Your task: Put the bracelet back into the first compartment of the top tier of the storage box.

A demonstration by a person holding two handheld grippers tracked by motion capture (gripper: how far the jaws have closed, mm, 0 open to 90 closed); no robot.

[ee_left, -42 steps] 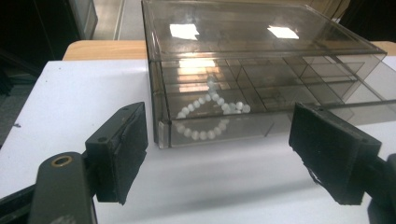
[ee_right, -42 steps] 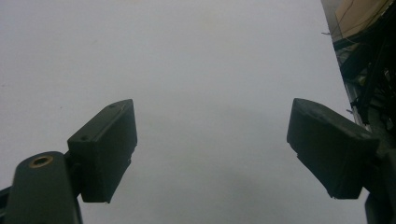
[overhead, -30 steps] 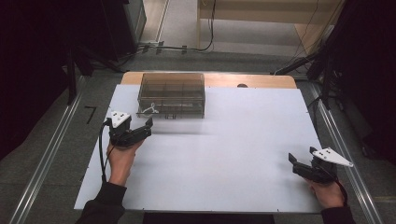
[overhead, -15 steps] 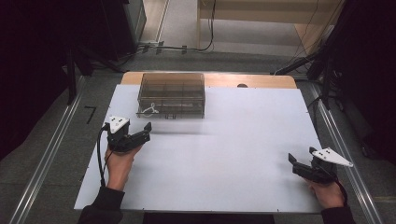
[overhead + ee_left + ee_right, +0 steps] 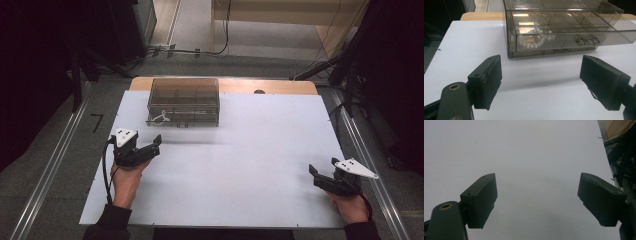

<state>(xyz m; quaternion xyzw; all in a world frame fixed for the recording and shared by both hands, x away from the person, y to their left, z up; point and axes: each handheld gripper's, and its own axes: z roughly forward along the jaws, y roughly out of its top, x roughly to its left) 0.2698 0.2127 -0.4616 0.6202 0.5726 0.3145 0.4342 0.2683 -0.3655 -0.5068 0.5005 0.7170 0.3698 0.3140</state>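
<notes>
Left gripper [image 5: 150, 148]: jaws spread wide, empty, just above the white desk [image 5: 250, 160]. Ahead of it, near, the smoky clear drawer box [image 5: 559, 32]; white bead bracelet [image 5: 535, 40] in its front-left compartment, partly blurred by the tinted wall. Right gripper [image 5: 320, 176]: jaws spread, empty, well apart from the box, over bare desk; box's right end is cut off.

Organizer box [image 5: 564, 32] cut off top/right; rear compartments' contents too murky to tell.

Smoky clear compartment box [image 5: 183, 101], far left, white bead bracelet [image 5: 534, 39] inside
</notes>
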